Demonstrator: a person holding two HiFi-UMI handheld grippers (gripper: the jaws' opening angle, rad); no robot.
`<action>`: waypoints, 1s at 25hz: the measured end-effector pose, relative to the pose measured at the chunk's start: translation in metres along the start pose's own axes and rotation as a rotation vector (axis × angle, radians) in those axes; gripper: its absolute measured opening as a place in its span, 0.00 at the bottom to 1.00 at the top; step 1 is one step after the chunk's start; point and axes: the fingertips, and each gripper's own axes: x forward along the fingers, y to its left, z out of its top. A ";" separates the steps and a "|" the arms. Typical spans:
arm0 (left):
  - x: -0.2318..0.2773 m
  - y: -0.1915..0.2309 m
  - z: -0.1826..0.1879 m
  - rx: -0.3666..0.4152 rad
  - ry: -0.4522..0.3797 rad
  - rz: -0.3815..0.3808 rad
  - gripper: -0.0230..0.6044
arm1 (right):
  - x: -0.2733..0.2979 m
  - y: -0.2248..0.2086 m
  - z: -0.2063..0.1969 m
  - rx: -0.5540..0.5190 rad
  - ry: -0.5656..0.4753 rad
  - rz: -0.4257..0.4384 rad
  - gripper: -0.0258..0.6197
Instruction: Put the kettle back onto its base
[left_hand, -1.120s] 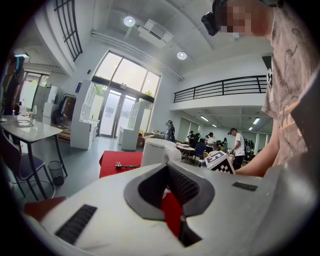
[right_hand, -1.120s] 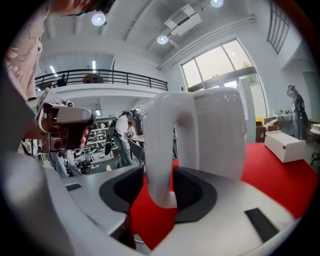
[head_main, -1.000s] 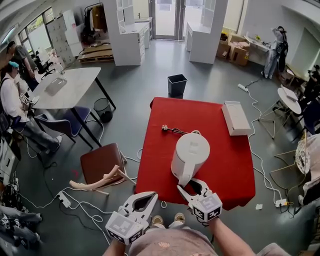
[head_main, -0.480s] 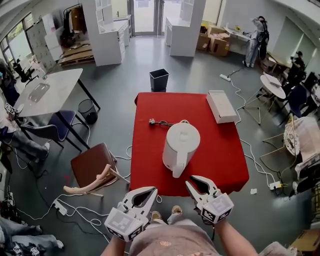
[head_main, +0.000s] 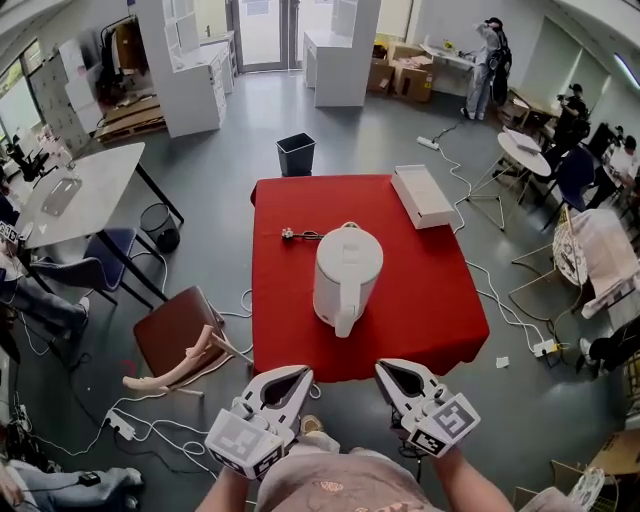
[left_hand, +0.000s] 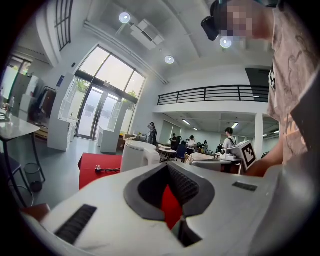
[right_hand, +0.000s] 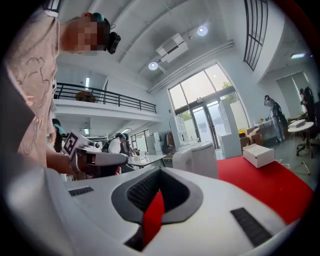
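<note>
Head view: one white plastic kettle (head_main: 347, 270) on one red table (head_main: 425, 310), one white box (head_main: 422, 196); your left gripper (head_main: 297, 374), right gripper (head_main: 386, 368) both closed, empty.

The hall is brightly and evenly lit by daylight admitted through the tall glazed doors (left_hand: 95, 112) and by round ceiling lamps (left_hand: 124, 18), so only soft shadows are cast, and the white kettle (head_main: 347, 268) is left with little surface detail. Strong fisheye bending is seen at every edge. Dark corners are left in both gripper views, where the nearest foreground is rendered soft.
</note>
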 end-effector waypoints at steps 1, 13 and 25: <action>0.001 -0.002 0.005 0.006 0.004 0.003 0.04 | -0.002 0.004 0.001 -0.002 -0.004 0.006 0.05; -0.006 -0.067 0.012 0.052 -0.010 0.043 0.04 | -0.076 0.025 -0.003 -0.019 -0.017 -0.003 0.05; -0.038 -0.162 -0.019 0.077 -0.052 0.073 0.04 | -0.166 0.067 -0.018 -0.032 -0.012 0.045 0.05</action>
